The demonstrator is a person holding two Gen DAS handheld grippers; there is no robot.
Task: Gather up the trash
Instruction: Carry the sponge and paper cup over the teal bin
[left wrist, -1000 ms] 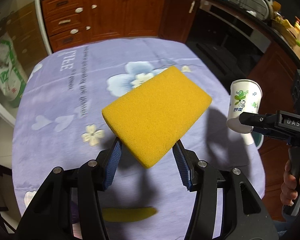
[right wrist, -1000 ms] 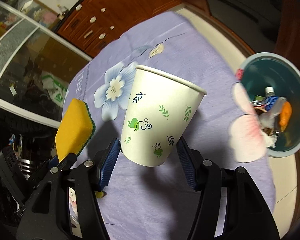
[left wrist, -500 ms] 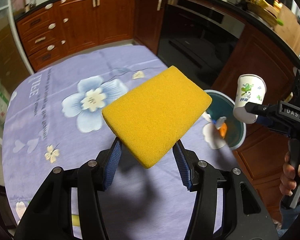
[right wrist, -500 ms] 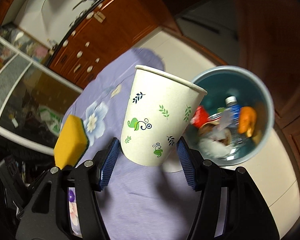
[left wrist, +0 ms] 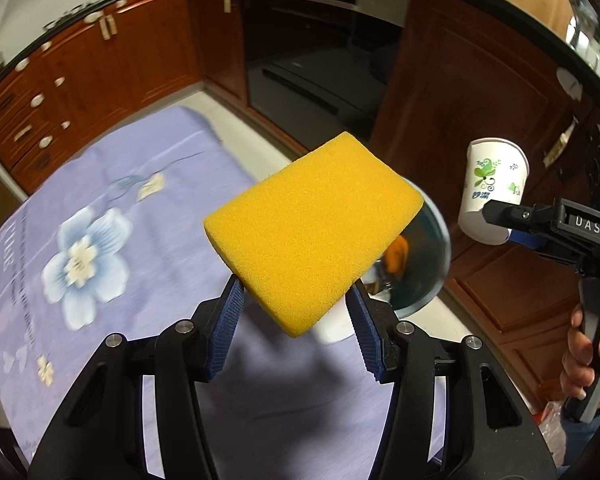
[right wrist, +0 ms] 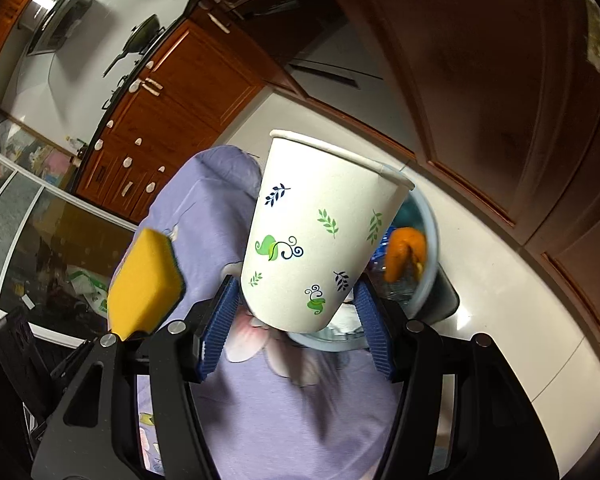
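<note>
Left gripper (left wrist: 294, 312) clamps the sponge (left wrist: 314, 232), right gripper (right wrist: 294, 312) clamps the cup (right wrist: 320, 236): centre both over the bin (right wrist: 428, 220) before letting go.

This is a kitchen. A table with a purple cloth (left wrist: 148, 240) stands in the middle, and the cloth has big blue and white flowers on it. Past the far edge of the table the floor (left wrist: 228, 116) is pale. Brown wooden cupboards (left wrist: 100, 68) with white handles run along the wall. A dark oven (left wrist: 312, 64) sits between them. A black pan (right wrist: 142, 38) rests on the counter under a shiny hood (right wrist: 60, 12). A glass door (right wrist: 28, 232) is on the left.
</note>
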